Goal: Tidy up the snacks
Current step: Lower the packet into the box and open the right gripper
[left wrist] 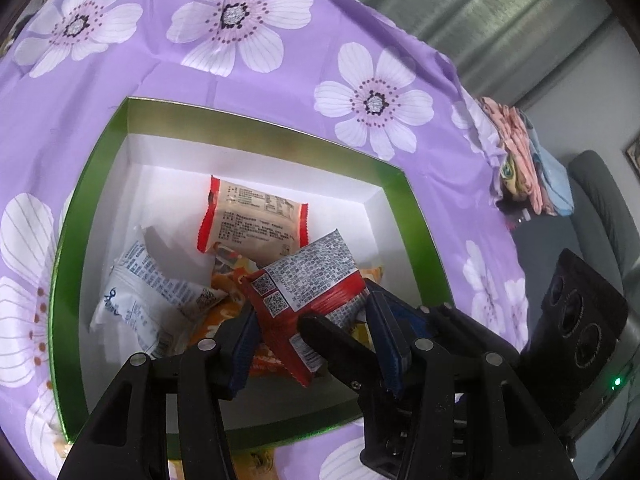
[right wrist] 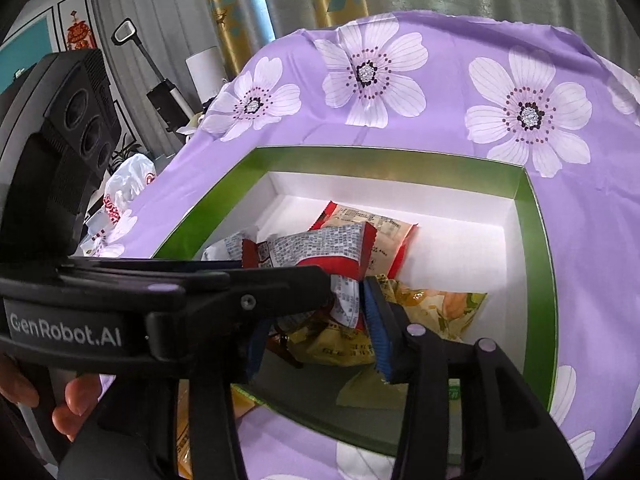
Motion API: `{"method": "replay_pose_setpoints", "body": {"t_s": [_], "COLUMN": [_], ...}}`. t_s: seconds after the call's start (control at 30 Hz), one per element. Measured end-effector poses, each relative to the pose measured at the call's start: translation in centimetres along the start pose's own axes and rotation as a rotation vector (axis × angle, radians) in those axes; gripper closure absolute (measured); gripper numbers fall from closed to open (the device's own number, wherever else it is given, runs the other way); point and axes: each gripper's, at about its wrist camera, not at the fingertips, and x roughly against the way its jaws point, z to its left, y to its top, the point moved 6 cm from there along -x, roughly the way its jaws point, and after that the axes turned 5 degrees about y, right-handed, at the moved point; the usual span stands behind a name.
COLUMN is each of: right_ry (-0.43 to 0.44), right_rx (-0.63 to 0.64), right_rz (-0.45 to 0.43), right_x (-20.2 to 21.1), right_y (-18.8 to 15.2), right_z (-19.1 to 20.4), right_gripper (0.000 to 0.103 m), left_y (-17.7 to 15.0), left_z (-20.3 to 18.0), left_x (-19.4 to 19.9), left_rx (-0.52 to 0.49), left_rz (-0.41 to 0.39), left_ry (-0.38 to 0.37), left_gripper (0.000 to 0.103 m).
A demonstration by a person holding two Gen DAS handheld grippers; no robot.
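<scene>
- You are at the drop-off step: both your tools hang over the green-walled cardboard box with a white inside (left wrist: 256, 132), which sits on the purple cloth printed with white flowers (left wrist: 280, 12).
- The red-and-grey crinkled snack packet (left wrist: 308, 280) lies tilted on the pile in the box. It sits between the blue pads of your left gripper (left wrist: 310, 334), whose jaws stand apart; it looks released, though I cannot tell whether a pad touches it.
- Your right gripper (right wrist: 312, 330) also stands spread, over the yellow packets, holding nothing; the other tool's black arm crosses in front of it.
- Next, in my judgement, you lift both tools straight up clear of the walls, then fetch any snack left outside.
- Count inside the box: one red-and-grey packet, one beige packet with red ends (left wrist: 252, 220), one white packet with blue print (left wrist: 156, 296), and at least two yellow-orange packets (right wrist: 448, 308), partly buried.
</scene>
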Motion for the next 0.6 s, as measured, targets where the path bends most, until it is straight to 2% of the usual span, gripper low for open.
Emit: {"method": "replay_pose_setpoints", "body": {"t_s": [0.17, 0.23, 0.3, 0.37, 0.53, 0.6], "right_ry": [-0.024, -0.035, -0.049, -0.055, -0.098, -0.108], "right_rx": [0.01, 0.014, 0.014, 0.012, 0.018, 0.018], "right_rz": [0.007, 0.006, 0.003, -0.001, -0.023, -0.025], "right_x": [0.0, 0.2, 0.6, 0.9, 2.5, 2.7], "right_y": [0.2, 0.3, 0.3, 0.3, 0.1, 0.0], "right_z": [0.2, 0.3, 0.2, 0.2, 0.3, 0.3], "right_gripper": [0.051, 0.05, 0.051, 0.046, 0.037, 0.034], "left_y": [0.1, 0.1, 0.0, 0.1, -0.2, -0.3], "left_z": [0.1, 0.0, 0.0, 0.0, -0.3, -0.5], "left_x": [0.1, 0.3, 0.8, 1.3, 2.8, 3.5], "left_rx": [0.0, -0.008, -0.016, -0.024, -0.052, -0.06], "left_rz": [-0.001, -0.005, -0.016, -0.03, -0.056, -0.068], "left_ry": [0.029, 0.052, 0.072, 0.086, 0.127, 0.141], "left_gripper": [0.05, 0.044, 0.031, 0.024, 0.023, 0.019]}}
